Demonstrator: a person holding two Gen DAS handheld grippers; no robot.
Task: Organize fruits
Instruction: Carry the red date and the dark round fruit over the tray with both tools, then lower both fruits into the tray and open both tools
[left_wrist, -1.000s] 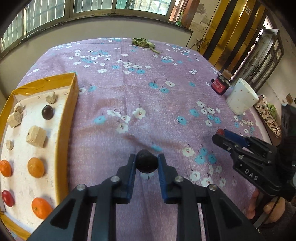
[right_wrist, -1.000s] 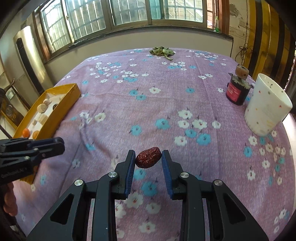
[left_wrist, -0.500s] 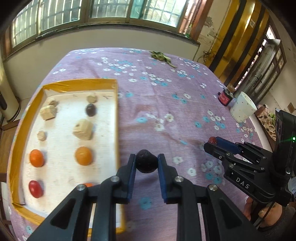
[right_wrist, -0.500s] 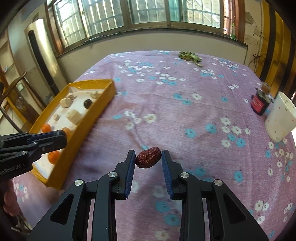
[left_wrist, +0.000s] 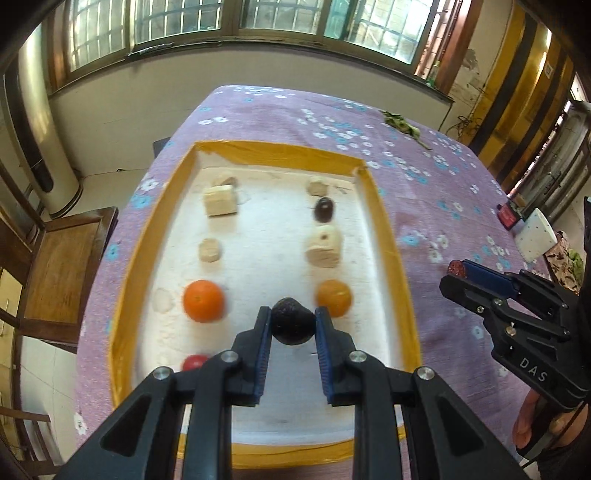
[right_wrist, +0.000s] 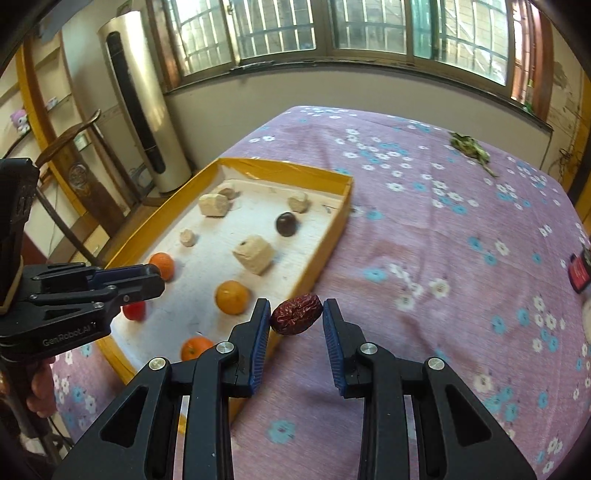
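My left gripper (left_wrist: 292, 326) is shut on a dark round fruit (left_wrist: 291, 321) and holds it above the yellow-rimmed white tray (left_wrist: 280, 153). The tray holds oranges (left_wrist: 204, 301), a small red fruit (left_wrist: 194, 362), a dark fruit (left_wrist: 324, 209) and several beige chunks (left_wrist: 323, 245). My right gripper (right_wrist: 296, 317) is shut on a wrinkled red date (right_wrist: 296, 313), above the purple cloth just right of the tray's wall (right_wrist: 325, 254). The right gripper also shows in the left wrist view (left_wrist: 458, 275), and the left gripper shows in the right wrist view (right_wrist: 157, 280).
The table has a purple flowered cloth (right_wrist: 443, 229). A white dotted cup (left_wrist: 535, 234) and a dark red jar (left_wrist: 508, 218) stand at the right. Green leaves (right_wrist: 471, 146) lie at the far edge. A wooden chair (left_wrist: 62, 258) stands left of the table.
Both grippers have moved left toward the tray with their fruits held. The left gripper is now over the tray's middle; the right one is beside its right wall.
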